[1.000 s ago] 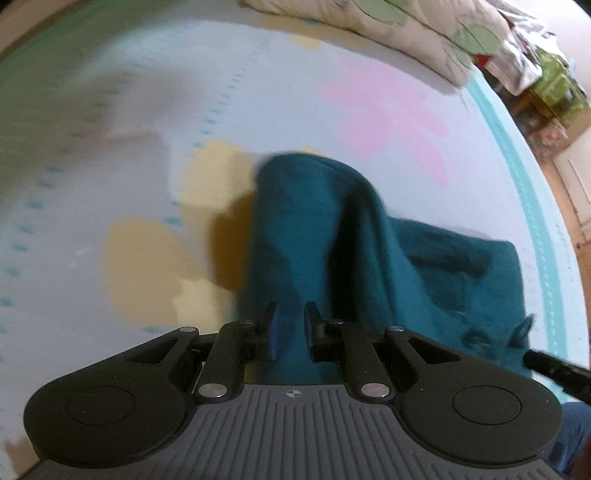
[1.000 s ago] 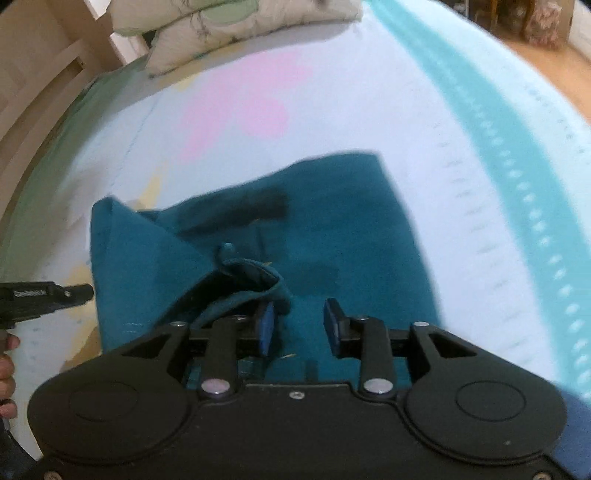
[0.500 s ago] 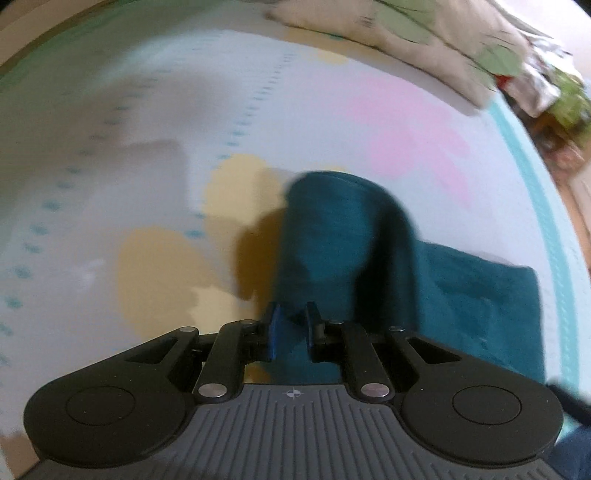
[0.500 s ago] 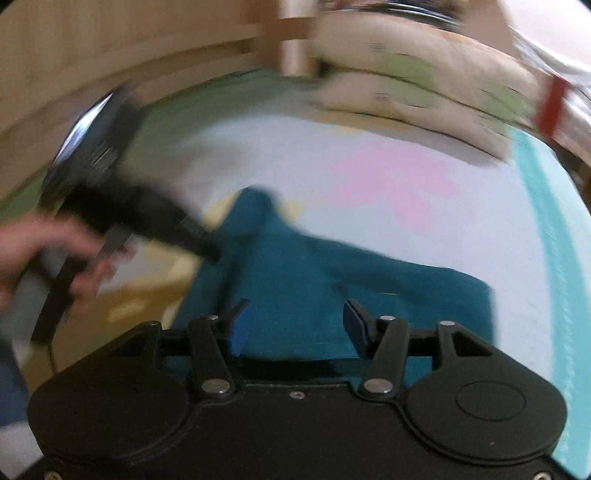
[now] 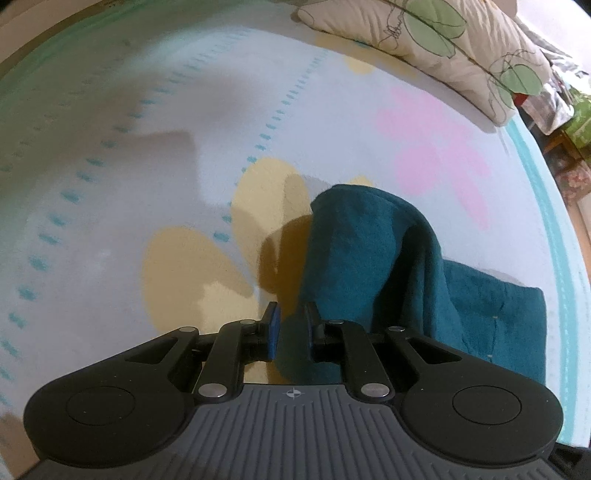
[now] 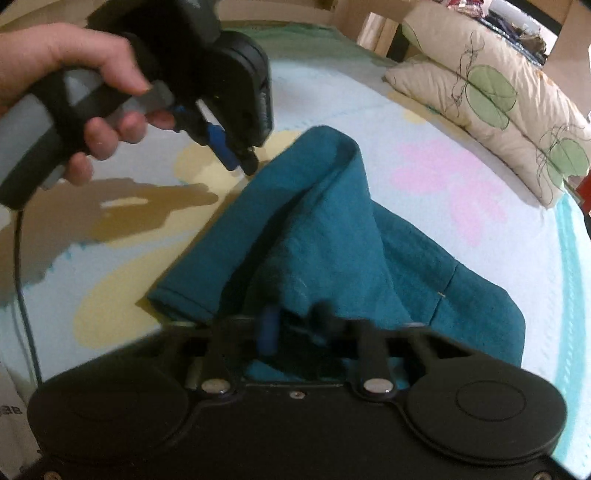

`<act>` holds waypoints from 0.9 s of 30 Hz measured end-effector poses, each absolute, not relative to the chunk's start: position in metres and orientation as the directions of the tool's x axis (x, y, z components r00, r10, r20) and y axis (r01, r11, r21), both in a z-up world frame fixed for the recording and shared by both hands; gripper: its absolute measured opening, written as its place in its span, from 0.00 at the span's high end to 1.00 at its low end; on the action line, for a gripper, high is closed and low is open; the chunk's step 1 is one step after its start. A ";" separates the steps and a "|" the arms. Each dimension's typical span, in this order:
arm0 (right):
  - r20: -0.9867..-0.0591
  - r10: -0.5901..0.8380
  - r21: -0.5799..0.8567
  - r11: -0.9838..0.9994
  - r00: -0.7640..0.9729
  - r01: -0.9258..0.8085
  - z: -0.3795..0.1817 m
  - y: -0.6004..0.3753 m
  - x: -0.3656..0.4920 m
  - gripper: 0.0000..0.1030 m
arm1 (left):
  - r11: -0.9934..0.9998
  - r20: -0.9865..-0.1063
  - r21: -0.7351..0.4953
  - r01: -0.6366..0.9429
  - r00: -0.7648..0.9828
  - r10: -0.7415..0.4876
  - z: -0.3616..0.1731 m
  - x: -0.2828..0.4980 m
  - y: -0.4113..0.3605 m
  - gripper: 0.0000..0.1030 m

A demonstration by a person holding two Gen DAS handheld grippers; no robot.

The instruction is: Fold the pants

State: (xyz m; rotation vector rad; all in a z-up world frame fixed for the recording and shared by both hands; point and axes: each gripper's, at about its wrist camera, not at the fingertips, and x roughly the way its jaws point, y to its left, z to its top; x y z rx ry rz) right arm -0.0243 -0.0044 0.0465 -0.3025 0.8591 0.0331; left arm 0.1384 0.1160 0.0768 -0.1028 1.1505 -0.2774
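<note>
We see the teal pants [image 6: 332,236] bunched on the flower-print bed [image 5: 155,155]. The right hand-held gripper [image 6: 295,325] at 6 o'clock is closing on their fabric. The left hand-held gripper [image 6: 240,162], at 10 o'clock, stands narrow, gripping nothing.

A home bedroom: a bed [image 5: 229,122] spread with a pale sheet printed with pink and yellow flowers, leaf-patterned pillows [image 6: 491,92] stacked at its head, a wooden headboard [image 6: 373,29] behind, and cluttered household belongings [image 5: 565,110] beside the bed.
</note>
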 end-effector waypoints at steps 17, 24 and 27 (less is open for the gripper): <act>-0.740 -0.151 0.229 0.860 0.656 0.456 0.077 -0.225 -0.001 0.53 | 0.927 -0.888 -0.234 0.293 0.324 -0.327 0.067 0.132 0.089 0.87; -0.754 -0.020 0.306 0.874 0.656 0.378 0.056 -0.220 -0.003 0.29 | 0.928 -0.895 -0.214 0.306 0.319 -0.311 0.066 0.130 0.086 0.87; -0.790 0.013 0.295 0.885 0.613 0.361 0.040 -0.220 0.010 0.29 | 0.931 -0.899 -0.212 0.298 0.314 -0.306 0.065 0.130 0.088 0.87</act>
